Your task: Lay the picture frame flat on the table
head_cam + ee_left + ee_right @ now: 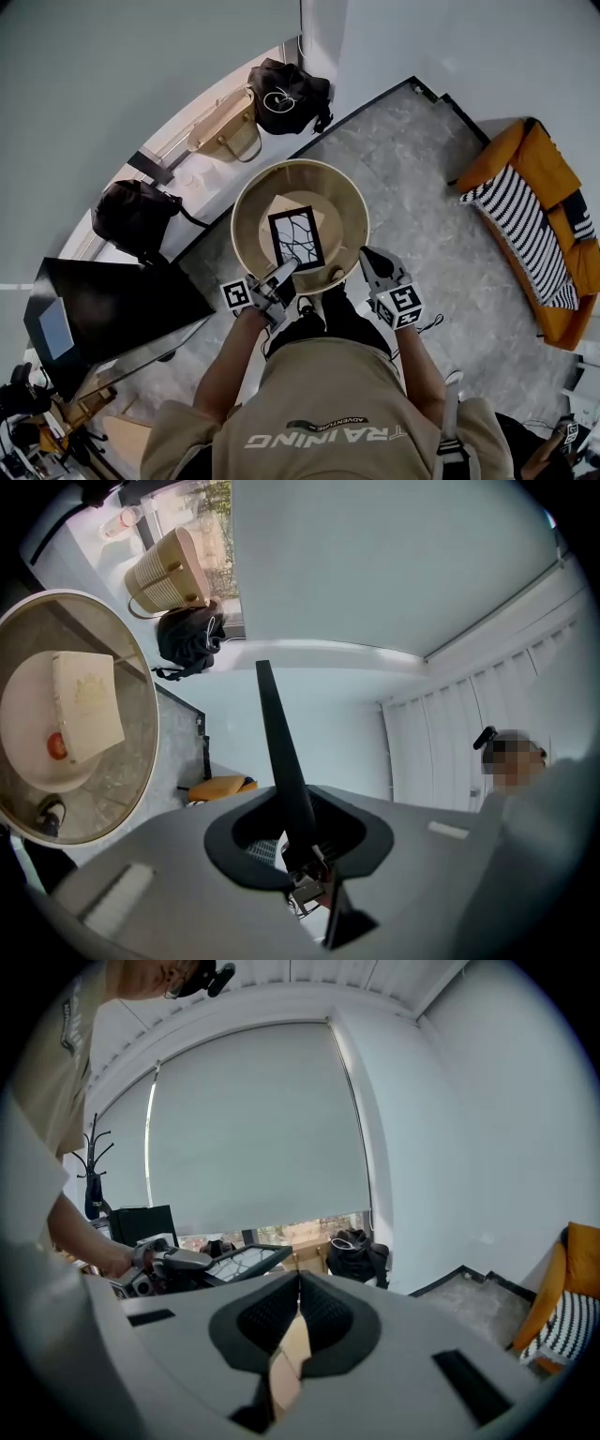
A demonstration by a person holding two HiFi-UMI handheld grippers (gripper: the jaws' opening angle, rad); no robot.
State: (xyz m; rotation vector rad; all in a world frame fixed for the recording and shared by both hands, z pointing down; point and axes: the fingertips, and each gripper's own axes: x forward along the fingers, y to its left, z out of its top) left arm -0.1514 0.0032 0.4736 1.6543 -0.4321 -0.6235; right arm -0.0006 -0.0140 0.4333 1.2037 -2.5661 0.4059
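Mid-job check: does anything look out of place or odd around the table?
Only the picture frame stands out. It is clamped by one edge in the left gripper and held face up over the round table, not lying flat on it. Nothing looks spilled or broken.

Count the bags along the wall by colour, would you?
Black bags: 2
Beige bag: 1
Total: 3
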